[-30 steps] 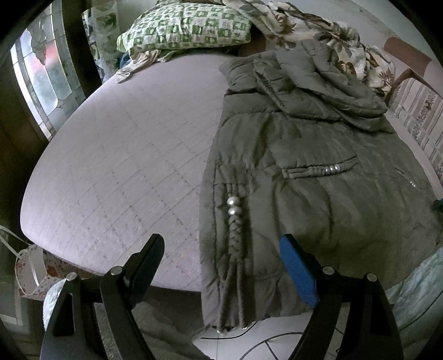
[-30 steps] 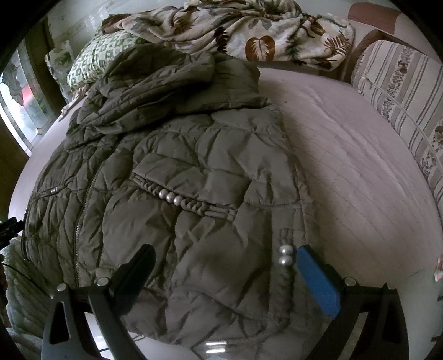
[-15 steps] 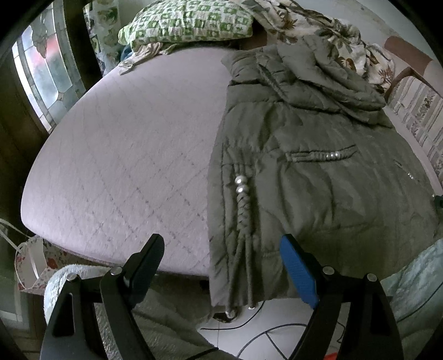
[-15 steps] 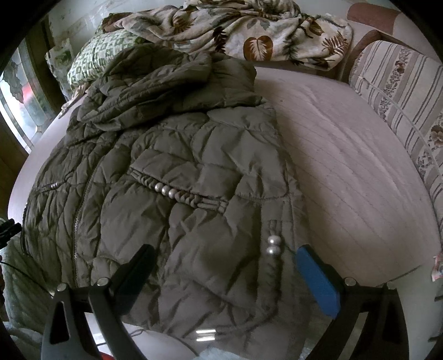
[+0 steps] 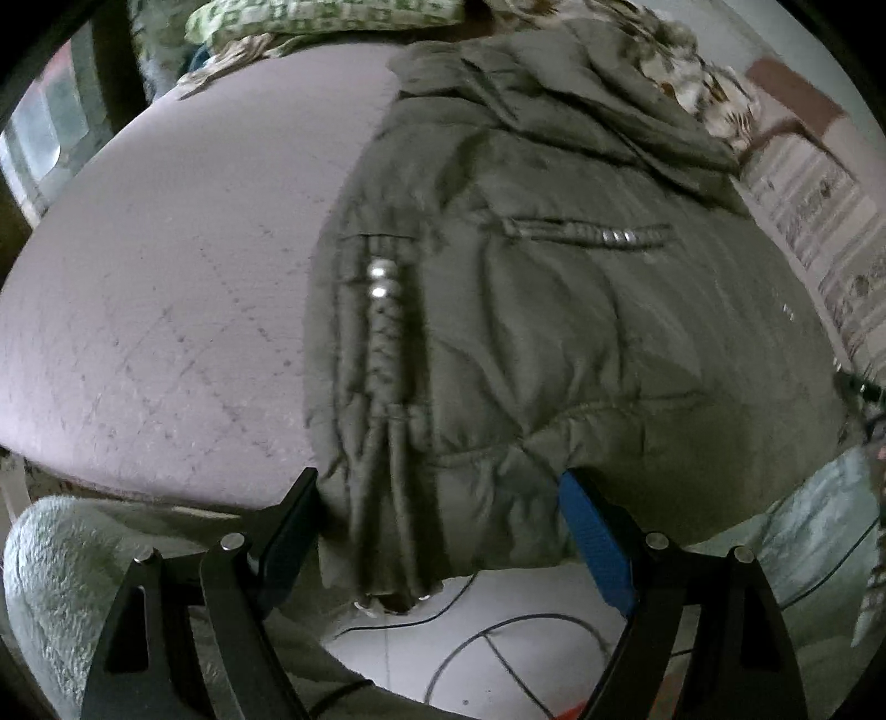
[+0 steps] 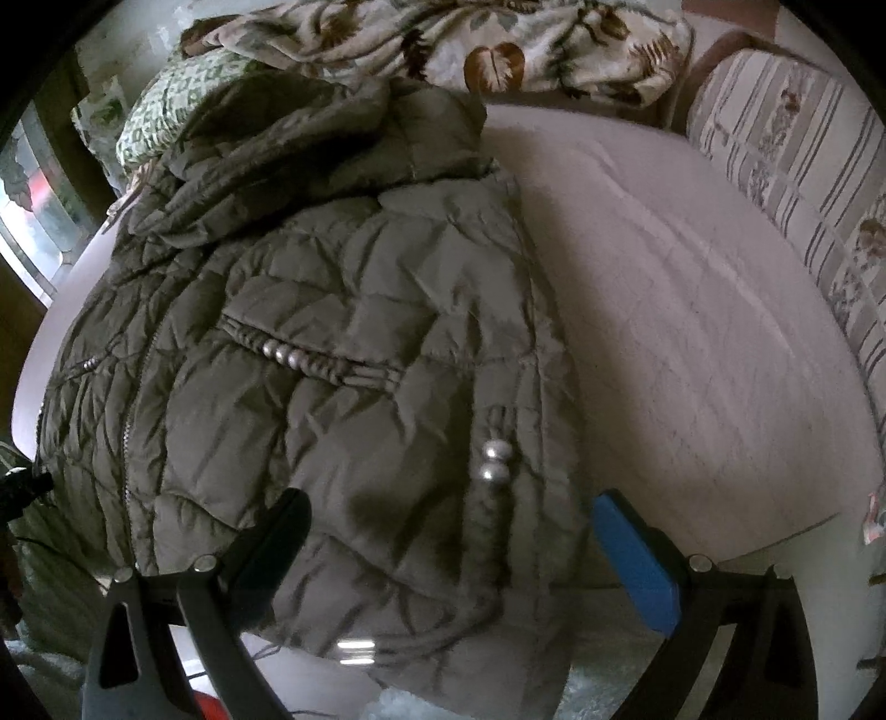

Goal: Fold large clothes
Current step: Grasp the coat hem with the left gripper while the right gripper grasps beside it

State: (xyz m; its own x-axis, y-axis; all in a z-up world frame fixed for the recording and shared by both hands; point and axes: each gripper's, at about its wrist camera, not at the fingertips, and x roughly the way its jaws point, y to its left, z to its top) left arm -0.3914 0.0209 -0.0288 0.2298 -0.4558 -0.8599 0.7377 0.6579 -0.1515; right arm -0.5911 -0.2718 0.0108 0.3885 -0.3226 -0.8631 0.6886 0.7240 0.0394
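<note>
An olive quilted jacket (image 5: 542,310) lies flat on the pale mauve bed (image 5: 166,266), hood end far, hem hanging over the near edge. It has braided cords with silver beads (image 5: 382,282). My left gripper (image 5: 437,515) is open, its jaws on either side of the jacket's left hem corner. In the right wrist view the same jacket (image 6: 310,354) fills the left half. My right gripper (image 6: 448,531) is open around the right hem corner, near its beaded cord (image 6: 493,459).
A green checked pillow (image 5: 321,14) and a leaf-print blanket (image 6: 470,44) lie at the bed's far end. A striped cushion (image 6: 803,183) lines the right side. Cables (image 5: 498,637) run on the floor below the bed edge. A fluffy pale cloth (image 5: 50,576) lies at lower left.
Both grippers have moved down and in toward the jacket's hem. The hem corners now sit between the open jaws. The jacket itself has not visibly shifted.
</note>
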